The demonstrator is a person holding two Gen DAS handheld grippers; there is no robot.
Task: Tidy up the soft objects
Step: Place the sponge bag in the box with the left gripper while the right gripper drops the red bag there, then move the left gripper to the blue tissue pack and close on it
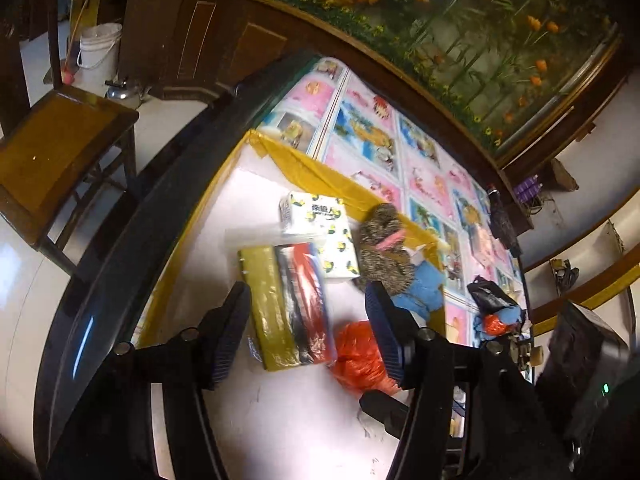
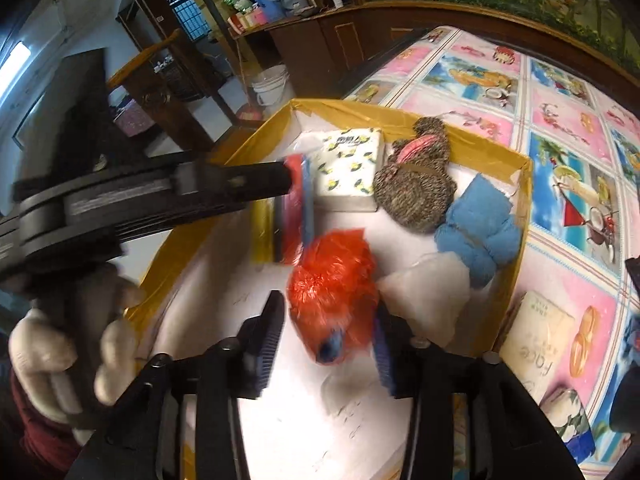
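A white area edged with yellow tape (image 2: pixel 400 114) holds soft items: a lemon-print tissue pack (image 2: pixel 348 168), a speckled knitted toy (image 2: pixel 412 184), a blue cloth (image 2: pixel 478 226), a clear pouch (image 2: pixel 428 292), a wrapped pack of cloths (image 1: pixel 292 304) and an orange-red plastic bag (image 2: pixel 334 288). My right gripper (image 2: pixel 326 344) is open with the orange bag between its fingers, touching the right one. My left gripper (image 1: pixel 306 332) is open above the pack of cloths (image 2: pixel 294 216); the orange bag (image 1: pixel 358 354) lies by its right finger.
The table carries a pink and blue picture cloth (image 2: pixel 560 128). A beige tissue pack (image 2: pixel 536 340) and a mug (image 2: pixel 572 420) sit right of the tape. A wooden chair (image 1: pixel 60 152), a white bucket (image 1: pixel 100 52) and a dark cabinet (image 1: pixel 192 36) stand beyond the table's left edge.
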